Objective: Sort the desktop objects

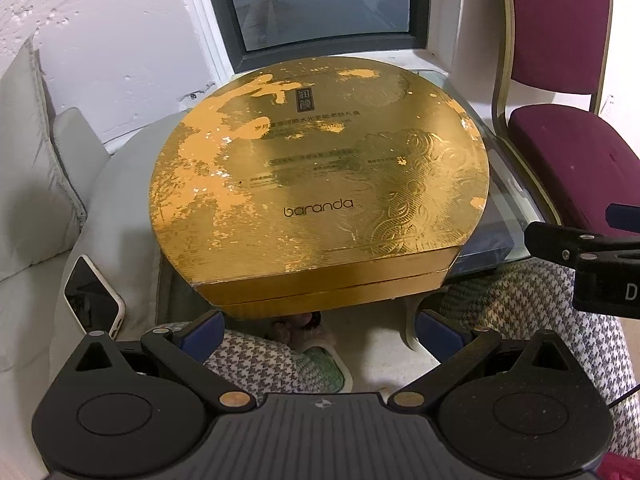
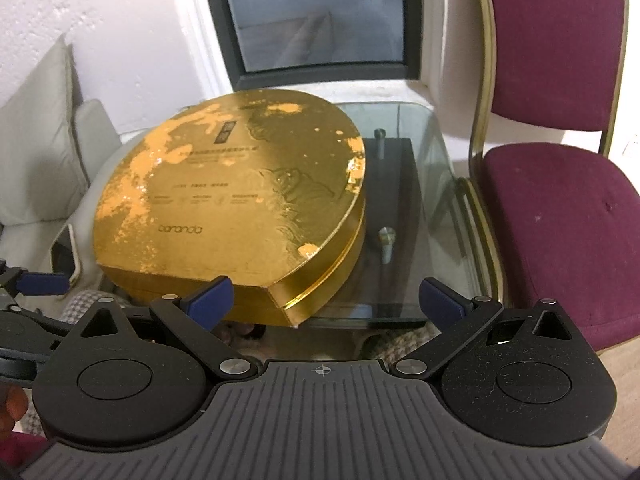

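Left wrist view shows both my left gripper (image 1: 320,330) and right gripper (image 2: 326,300) spread apart, empty, facing the closed gold box (image 1: 316,176); lifting its lid seems next.

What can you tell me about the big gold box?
The gold box is wide, flat and rounded, with one straight front edge. Its shiny lid is closed, scuffed to orange in patches, and printed "baranda" with swirly embossed patterns. It looks like foil-covered cardboard. It lies flat on the glass table, its front edge overhanging. Neither gripper touches it.
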`<state>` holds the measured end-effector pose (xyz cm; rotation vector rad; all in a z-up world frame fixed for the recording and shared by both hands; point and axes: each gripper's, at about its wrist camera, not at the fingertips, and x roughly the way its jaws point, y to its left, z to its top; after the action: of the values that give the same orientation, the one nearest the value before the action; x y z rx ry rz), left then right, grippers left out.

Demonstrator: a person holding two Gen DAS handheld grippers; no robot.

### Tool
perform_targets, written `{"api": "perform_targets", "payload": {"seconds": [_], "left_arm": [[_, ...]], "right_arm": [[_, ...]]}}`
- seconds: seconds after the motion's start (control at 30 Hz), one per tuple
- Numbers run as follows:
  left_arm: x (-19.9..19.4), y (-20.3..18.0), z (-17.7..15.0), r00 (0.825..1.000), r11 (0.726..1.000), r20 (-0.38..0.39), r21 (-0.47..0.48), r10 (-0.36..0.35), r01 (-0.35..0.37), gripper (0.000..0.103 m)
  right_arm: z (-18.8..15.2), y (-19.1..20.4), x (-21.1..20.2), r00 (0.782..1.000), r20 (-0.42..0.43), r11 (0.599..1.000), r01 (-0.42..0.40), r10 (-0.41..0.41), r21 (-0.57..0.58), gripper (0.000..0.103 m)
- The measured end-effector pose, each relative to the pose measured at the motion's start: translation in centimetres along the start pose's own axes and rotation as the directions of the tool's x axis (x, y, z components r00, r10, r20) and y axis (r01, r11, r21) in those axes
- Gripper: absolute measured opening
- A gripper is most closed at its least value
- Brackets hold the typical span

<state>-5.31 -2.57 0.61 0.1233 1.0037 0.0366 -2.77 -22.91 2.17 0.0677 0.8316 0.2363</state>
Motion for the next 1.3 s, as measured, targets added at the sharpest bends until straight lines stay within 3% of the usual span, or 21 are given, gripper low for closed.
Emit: {"api": "perform_targets", "payload": {"seconds": [1.3], "left_arm": [[1.5, 0.0, -0.1, 0.998, 0.999, -0.046, 0.004, -0.042, 0.042, 0.102]], "right_arm": [[0.1, 1.0, 1.7, 0.999, -0.053, 0.999, 0.008, -0.01, -0.034, 0.102]]}}
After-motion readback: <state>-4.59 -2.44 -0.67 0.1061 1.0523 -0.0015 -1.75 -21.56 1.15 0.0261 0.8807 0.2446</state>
